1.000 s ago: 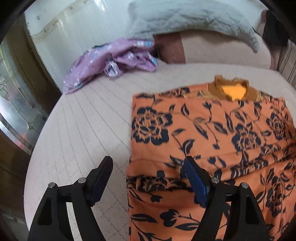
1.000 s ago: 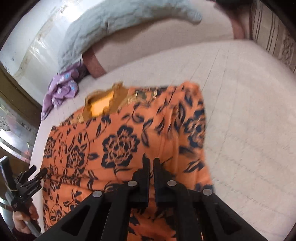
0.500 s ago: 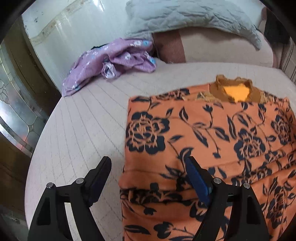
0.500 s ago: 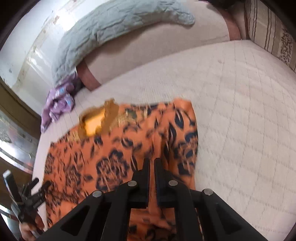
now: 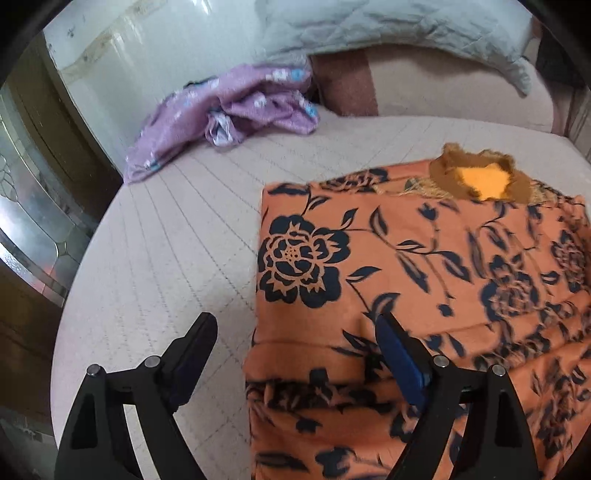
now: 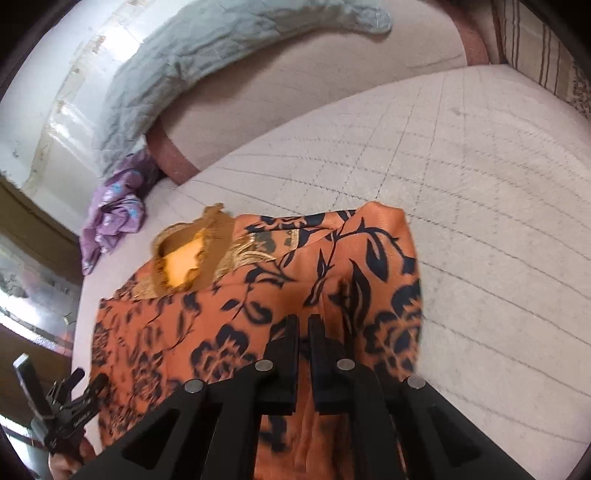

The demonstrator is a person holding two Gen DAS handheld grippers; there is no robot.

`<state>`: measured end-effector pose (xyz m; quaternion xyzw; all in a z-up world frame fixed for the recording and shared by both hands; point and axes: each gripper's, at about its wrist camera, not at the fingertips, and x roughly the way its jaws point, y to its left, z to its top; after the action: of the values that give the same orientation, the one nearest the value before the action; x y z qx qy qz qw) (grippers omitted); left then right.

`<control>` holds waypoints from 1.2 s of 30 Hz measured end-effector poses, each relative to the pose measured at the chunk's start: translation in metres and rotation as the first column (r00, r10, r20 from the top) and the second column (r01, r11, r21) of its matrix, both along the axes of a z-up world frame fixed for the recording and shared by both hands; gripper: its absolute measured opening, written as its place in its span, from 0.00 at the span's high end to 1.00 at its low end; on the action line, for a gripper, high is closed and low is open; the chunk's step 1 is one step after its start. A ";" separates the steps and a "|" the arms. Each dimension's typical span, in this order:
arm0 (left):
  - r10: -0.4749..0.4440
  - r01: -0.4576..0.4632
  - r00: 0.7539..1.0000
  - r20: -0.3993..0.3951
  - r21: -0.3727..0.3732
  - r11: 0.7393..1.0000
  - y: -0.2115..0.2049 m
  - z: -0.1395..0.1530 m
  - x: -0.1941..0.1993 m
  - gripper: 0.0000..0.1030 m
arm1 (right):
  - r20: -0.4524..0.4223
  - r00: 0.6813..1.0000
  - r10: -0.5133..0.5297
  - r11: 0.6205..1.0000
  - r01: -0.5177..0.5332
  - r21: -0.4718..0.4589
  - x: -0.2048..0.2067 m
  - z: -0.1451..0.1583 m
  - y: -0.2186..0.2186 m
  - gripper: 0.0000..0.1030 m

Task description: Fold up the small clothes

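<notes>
An orange garment with dark blue flowers (image 5: 424, 266) lies on the pale quilted bed, its brown neckline (image 5: 476, 177) at the far end. My left gripper (image 5: 295, 339) is open and empty above the garment's left edge, its right finger over the cloth. My right gripper (image 6: 303, 332) is shut on a raised fold of the orange garment (image 6: 258, 302) near its right side. The left gripper also shows in the right wrist view (image 6: 70, 406) at the lower left.
A crumpled purple garment (image 5: 229, 110) lies at the bed's far left corner. A grey quilted pillow (image 5: 388, 33) rests on a pink bolster (image 5: 443, 92) at the head. A wooden door with glass (image 5: 26, 206) stands left of the bed (image 6: 480, 184).
My right gripper has lifted and drawn the garment's right side inward, toward the left. My left gripper has drifted slightly back, staying open.
</notes>
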<state>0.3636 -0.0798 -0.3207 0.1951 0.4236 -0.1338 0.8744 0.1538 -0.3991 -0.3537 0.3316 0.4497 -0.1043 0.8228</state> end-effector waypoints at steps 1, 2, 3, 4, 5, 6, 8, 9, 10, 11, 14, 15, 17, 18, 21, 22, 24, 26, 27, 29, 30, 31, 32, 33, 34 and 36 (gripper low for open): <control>-0.011 0.011 1.000 0.008 -0.004 1.000 0.002 0.004 -0.008 0.15 | 0.012 1.000 0.015 1.000 -0.015 -0.012 -0.010 0.007 0.002 0.92; -0.021 0.021 1.000 0.013 -0.006 1.000 0.005 0.007 -0.015 0.15 | 0.017 0.999 0.029 0.999 -0.028 -0.027 -0.019 0.014 0.004 0.92; -0.031 0.031 0.999 0.018 -0.004 1.000 0.009 0.011 -0.026 0.15 | 0.019 0.999 0.045 0.998 -0.044 -0.039 -0.033 0.021 0.008 0.92; -0.033 0.034 0.999 0.024 0.000 0.999 0.013 0.014 -0.034 0.15 | 0.017 0.998 0.054 0.998 -0.053 -0.036 -0.043 0.025 0.009 0.92; -0.033 0.033 0.999 0.034 -0.001 0.999 0.018 0.018 -0.044 0.15 | 0.017 0.998 0.060 0.998 -0.059 -0.028 -0.052 0.028 0.011 0.92; -0.031 0.031 0.999 0.038 -0.009 0.999 0.025 0.021 -0.052 0.15 | 0.019 0.997 0.071 0.997 -0.071 -0.016 -0.067 0.031 0.015 0.91; -0.016 0.016 1.000 0.025 -0.034 0.999 0.041 0.022 -0.071 0.15 | 0.020 0.996 0.090 0.996 -0.090 0.004 -0.087 0.032 0.022 0.68; 0.001 -0.001 1.000 0.012 -0.048 0.999 0.051 0.021 -0.083 0.15 | 0.023 0.996 0.090 0.996 -0.090 0.028 -0.100 0.032 0.026 0.32; 0.017 -0.017 1.000 0.001 -0.058 0.998 0.061 0.018 -0.092 0.15 | 0.047 0.996 0.077 0.996 -0.079 0.048 -0.114 0.034 0.030 0.22; 0.034 -0.035 0.999 -0.010 -0.062 0.997 0.070 0.016 -0.100 0.15 | 0.059 0.996 0.073 0.996 -0.076 0.055 -0.128 0.036 0.035 0.22; 0.094 -0.097 0.995 -0.035 -0.075 0.993 0.099 0.009 -0.131 0.15 | 0.065 0.995 0.076 0.996 -0.079 0.050 -0.158 0.041 0.050 0.22; 0.110 -0.113 0.993 -0.045 -0.080 0.990 0.109 0.006 -0.143 0.15 | 0.068 0.995 0.071 0.996 -0.075 0.056 -0.168 0.042 0.053 0.22; 0.125 -0.129 0.990 -0.059 -0.084 0.988 0.119 0.005 -0.156 0.15 | 0.070 0.996 0.064 0.995 -0.069 0.072 -0.182 0.044 0.056 0.22; 0.131 -0.136 0.989 -0.062 -0.086 0.987 0.125 0.005 -0.163 0.15 | 0.064 0.996 0.060 0.995 -0.065 0.076 -0.190 0.044 0.058 0.22; 0.138 -0.146 0.987 -0.079 -0.100 0.984 0.134 0.005 -0.177 0.15 | 0.041 0.997 0.061 0.994 -0.065 0.085 -0.208 0.044 0.064 0.22; 0.142 -0.151 0.986 -0.088 -0.105 0.983 0.137 0.005 -0.181 0.15 | 0.035 0.998 0.060 0.994 -0.063 0.085 -0.212 0.044 0.066 0.22; 0.144 -0.159 0.982 -0.123 -0.115 0.981 0.141 0.002 -0.186 0.15 | 0.020 0.998 0.057 0.994 -0.058 0.092 -0.224 0.043 0.070 0.22; 0.145 -0.167 0.976 -0.164 -0.126 0.978 0.146 -0.002 -0.191 0.15 | 0.004 0.999 0.052 0.994 -0.052 0.099 -0.235 0.040 0.073 0.22; 0.148 -0.172 0.973 -0.179 -0.129 0.977 0.149 -0.004 -0.194 0.15 | -0.004 0.999 0.050 0.993 -0.049 0.104 -0.239 0.038 0.074 0.22; 0.157 -0.186 0.967 -0.202 -0.130 0.974 0.154 -0.006 -0.199 0.15 | -0.021 0.999 0.045 0.992 -0.042 0.119 -0.249 0.031 0.077 0.22; 0.166 -0.200 0.960 -0.225 -0.138 0.970 0.157 -0.008 -0.200 0.15 | -0.027 0.999 0.042 0.992 -0.038 0.123 -0.253 0.028 0.077 0.22; 0.169 -0.208 0.957 -0.236 -0.152 0.966 0.159 -0.008 -0.201 0.15 | -0.035 0.999 0.039 0.992 -0.035 0.125 -0.257 0.025 0.077 0.22; 0.165 -0.211 0.955 -0.246 -0.176 0.962 0.160 -0.008 -0.203 0.15 | -0.044 0.998 0.036 0.991 -0.030 0.127 -0.259 0.022 0.077 0.22; 0.163 -0.212 0.954 -0.250 -0.183 0.960 0.161 -0.008 -0.204 0.15 | -0.052 0.998 0.033 0.991 -0.026 0.131 -0.263 0.019 0.077 0.22; 0.165 -0.214 0.954 -0.251 -0.183 0.960 0.160 -0.009 -0.205 0.15 | -0.057 0.998 0.031 0.991 -0.023 0.135 -0.265 0.017 0.077 0.22; 0.160 -0.209 0.954 -0.255 -0.178 0.962 0.156 -0.009 -0.206 0.29 | -0.062 0.998 0.025 0.990 -0.017 0.141 -0.269 0.016 0.076 0.22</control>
<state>0.1576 0.0758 -0.3298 0.0468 0.5260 -0.1163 0.8412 -0.1156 -0.3231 -0.3378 0.3804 0.4852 -0.0742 0.7838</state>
